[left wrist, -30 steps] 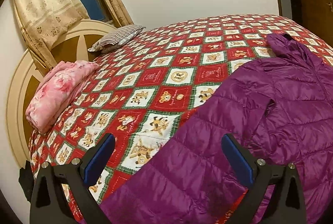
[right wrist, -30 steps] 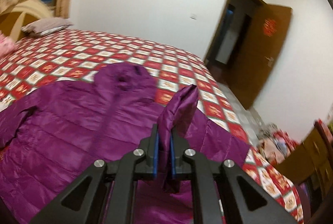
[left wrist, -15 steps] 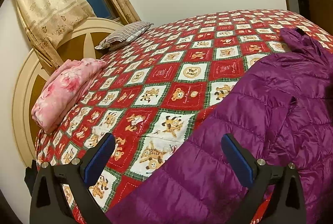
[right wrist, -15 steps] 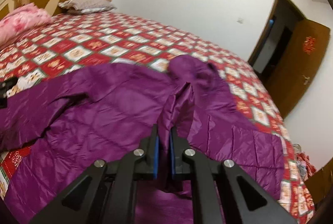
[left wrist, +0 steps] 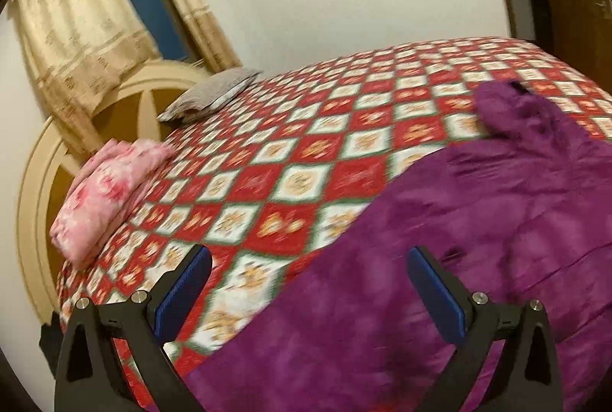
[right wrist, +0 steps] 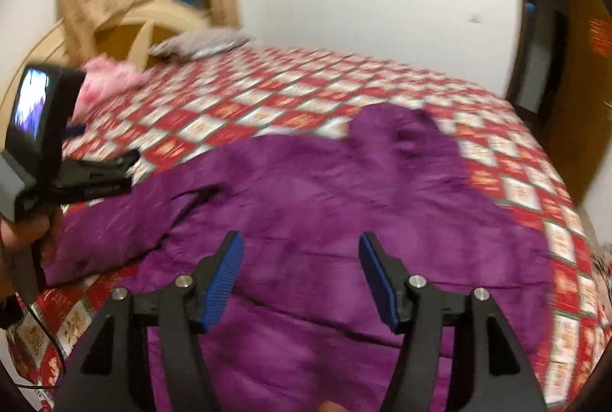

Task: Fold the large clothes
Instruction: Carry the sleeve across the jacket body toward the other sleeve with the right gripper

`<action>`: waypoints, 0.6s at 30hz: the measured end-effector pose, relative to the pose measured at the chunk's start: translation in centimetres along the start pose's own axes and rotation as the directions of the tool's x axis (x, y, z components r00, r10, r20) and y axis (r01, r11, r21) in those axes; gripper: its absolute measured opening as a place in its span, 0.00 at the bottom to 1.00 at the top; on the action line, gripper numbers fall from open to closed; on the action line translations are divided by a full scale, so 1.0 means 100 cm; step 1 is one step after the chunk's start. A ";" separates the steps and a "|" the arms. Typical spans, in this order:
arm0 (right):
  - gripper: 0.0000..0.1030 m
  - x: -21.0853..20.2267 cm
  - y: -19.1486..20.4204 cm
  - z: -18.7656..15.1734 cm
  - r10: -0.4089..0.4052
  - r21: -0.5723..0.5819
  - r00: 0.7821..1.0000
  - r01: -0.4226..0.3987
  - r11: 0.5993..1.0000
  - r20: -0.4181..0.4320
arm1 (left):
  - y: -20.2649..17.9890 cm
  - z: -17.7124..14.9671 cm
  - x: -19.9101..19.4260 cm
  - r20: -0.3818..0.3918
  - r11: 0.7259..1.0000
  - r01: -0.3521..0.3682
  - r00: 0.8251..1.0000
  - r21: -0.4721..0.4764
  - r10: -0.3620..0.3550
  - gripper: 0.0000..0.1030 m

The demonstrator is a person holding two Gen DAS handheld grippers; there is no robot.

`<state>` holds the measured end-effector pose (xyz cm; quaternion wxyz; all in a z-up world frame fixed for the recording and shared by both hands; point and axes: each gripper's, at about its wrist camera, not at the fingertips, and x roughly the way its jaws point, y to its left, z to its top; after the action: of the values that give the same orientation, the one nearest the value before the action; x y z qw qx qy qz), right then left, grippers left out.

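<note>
Between the right gripper's (right wrist: 302,274) blue ribbed pads nothing is held now: a second ago they were clamped on a raised fold of the purple jacket (right wrist: 325,205), and now the jaws are opening, the pads apart and clear of the cloth, with that fold dropped back flat. The gripper points down at the middle of the garment, which lies spread just beyond and beneath it on the bedspread (right wrist: 244,106).

The left gripper (left wrist: 308,282) is released too, as before, its jaws wide with nothing between them; it hangs over the jacket's edge (left wrist: 478,220), the purple cloth ahead and to its right, bare bedspread (left wrist: 290,152) ahead and to its left. From the right wrist view it shows far to the left, gripped by a hand (right wrist: 23,232).

The jacket is quilted, puffy and faintly shiny, its hood bunched at the far end. The bedspread is a red-and-white diamond patchwork. A folded pink blanket (left wrist: 103,190) and a grey pillow (left wrist: 210,98) lie farther off to the left.
</note>
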<state>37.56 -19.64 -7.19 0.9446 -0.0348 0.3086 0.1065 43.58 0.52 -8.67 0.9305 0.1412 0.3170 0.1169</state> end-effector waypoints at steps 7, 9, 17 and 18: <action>0.31 0.007 -0.166 -0.023 -0.304 0.321 0.949 0.314 0.894 -0.081 | -0.105 0.007 -0.001 0.015 0.991 0.020 1.000 0.130 -0.022 0.99; 0.29 0.016 -0.191 -0.032 -0.309 0.368 0.944 0.330 0.869 -0.117 | -0.124 -0.005 0.021 -0.024 0.982 -0.036 0.999 0.183 0.041 0.99; 0.29 0.073 -0.175 -0.070 -0.229 0.264 0.946 0.287 0.921 -0.231 | -0.111 -0.037 0.059 -0.091 0.982 -0.082 0.991 0.172 0.099 0.99; 0.29 0.076 -0.174 -0.072 -0.245 0.248 0.942 0.300 0.921 -0.230 | -0.112 -0.038 0.059 -0.089 0.982 -0.079 0.991 0.172 0.095 0.99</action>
<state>43.25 -36.24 -17.52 0.9108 0.0462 0.4033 -0.0750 47.21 -7.38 -18.64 0.8928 0.2271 0.3641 0.1369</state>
